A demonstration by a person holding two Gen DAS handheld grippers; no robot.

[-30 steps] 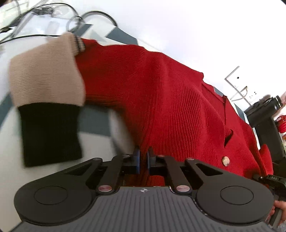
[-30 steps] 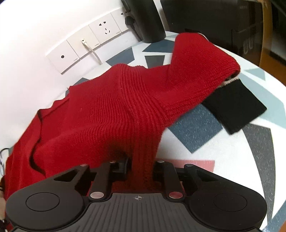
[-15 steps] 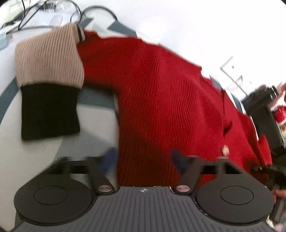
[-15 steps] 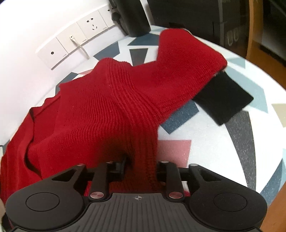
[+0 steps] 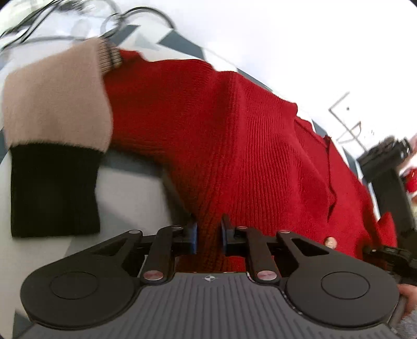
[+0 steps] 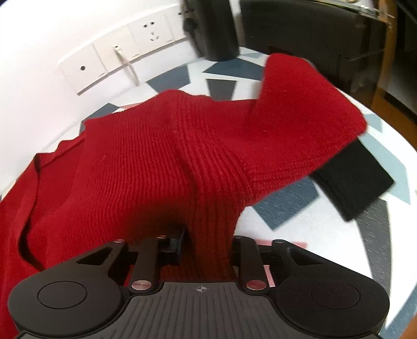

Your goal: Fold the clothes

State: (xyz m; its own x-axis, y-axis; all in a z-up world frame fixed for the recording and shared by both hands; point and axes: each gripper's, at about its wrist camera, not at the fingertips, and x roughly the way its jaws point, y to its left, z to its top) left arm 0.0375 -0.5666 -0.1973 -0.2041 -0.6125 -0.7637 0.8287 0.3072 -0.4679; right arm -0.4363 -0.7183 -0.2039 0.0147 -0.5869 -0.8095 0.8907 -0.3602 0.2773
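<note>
A red knitted cardigan (image 5: 221, 130) lies spread on the patterned table (image 6: 286, 206). In the left wrist view one sleeve ends in a beige band (image 5: 54, 104) and a black cuff (image 5: 54, 190) at the left. My left gripper (image 5: 208, 234) has its jaws closing, and its blue pads pinch a ridge of the red knit near the hem. A button (image 5: 331, 242) shows to its right. In the right wrist view the cardigan (image 6: 143, 161) bunches up into my right gripper (image 6: 208, 242). Its jaws are closing on a thick fold, and the other sleeve's black cuff (image 6: 354, 180) lies at the right.
Wall sockets (image 6: 117, 60) with a plugged cable line the white wall behind the table. A black cylinder (image 6: 216, 28) and a dark cabinet (image 6: 325, 39) stand at the back. Cables (image 5: 117, 20) lie beyond the beige sleeve. The table edge curves at the right (image 6: 391, 260).
My left gripper's jaws swung wide apart half a second ago and have come together again on the red knit. My right gripper kept its fold and shifted slightly.
</note>
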